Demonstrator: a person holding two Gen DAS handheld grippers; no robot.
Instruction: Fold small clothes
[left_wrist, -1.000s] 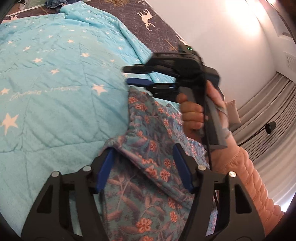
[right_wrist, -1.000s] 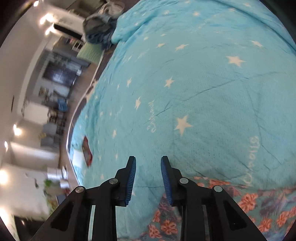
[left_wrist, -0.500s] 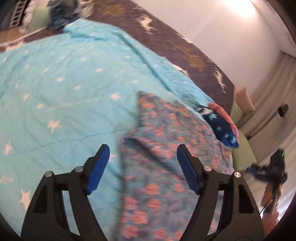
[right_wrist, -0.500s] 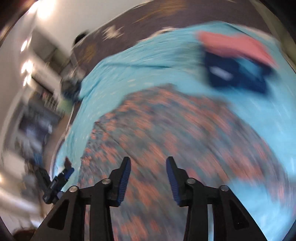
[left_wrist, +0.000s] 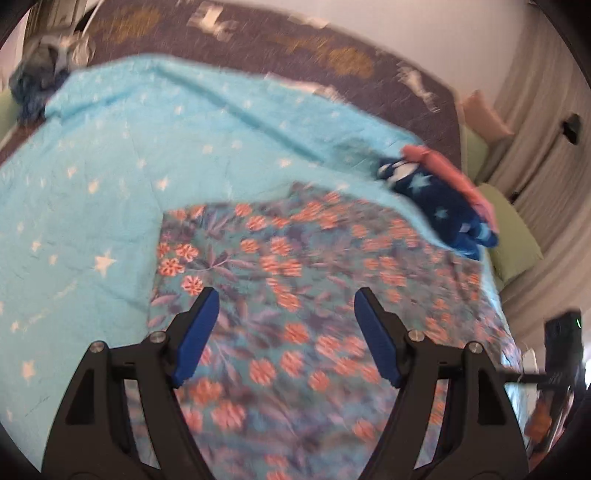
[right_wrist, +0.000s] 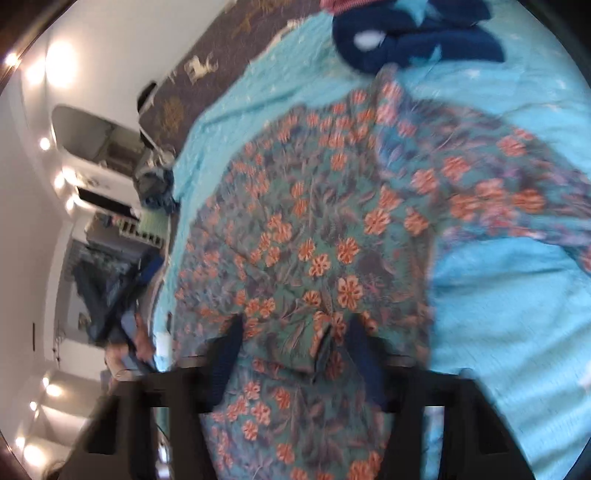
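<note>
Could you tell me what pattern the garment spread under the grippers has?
Orange flowers on teal with purple leaves; the floral garment shows best in the right wrist view.

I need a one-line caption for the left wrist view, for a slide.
Open left claw above a floral garment spread on a star-print blanket, navy clothes beyond.

Turquoise star-print quilt spread over bed, left of and beyond fingers. Dark headboard-side cover with animal figures along far edge. Grey curtains far right. Green pillow right of fingers. Ceiling lights far left.
</note>
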